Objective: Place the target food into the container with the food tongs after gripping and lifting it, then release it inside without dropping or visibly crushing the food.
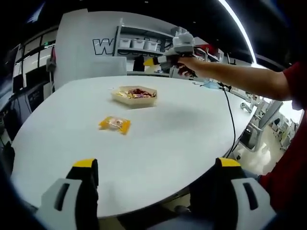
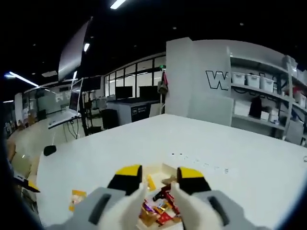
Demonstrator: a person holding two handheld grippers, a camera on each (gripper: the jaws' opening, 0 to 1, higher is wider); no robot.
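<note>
On the white table (image 1: pixel 158 143) stands a shallow light-wood container (image 1: pixel 135 94) with several wrapped snacks in it. A yellow food packet (image 1: pixel 115 123) lies on the table nearer to me, apart from the container. My left gripper (image 1: pixel 157 165) is low over the near table edge, its jaws wide open and holding nothing. A person's hand holds my right gripper (image 1: pixel 151 61) in the air above and beyond the container. In the right gripper view, that right gripper (image 2: pixel 159 172) stands open over the container (image 2: pixel 160 207), nothing between its jaws. The yellow packet (image 2: pixel 76 196) lies to the left.
A person's bare arm (image 1: pixel 240 76) and red sleeve reach in from the right. A black cable (image 1: pixel 230 115) runs over the table's right side. Shelves with white bins (image 1: pixel 139 43) and a white wall stand behind; desks with monitors (image 2: pixel 124 93) lie beyond the far edge.
</note>
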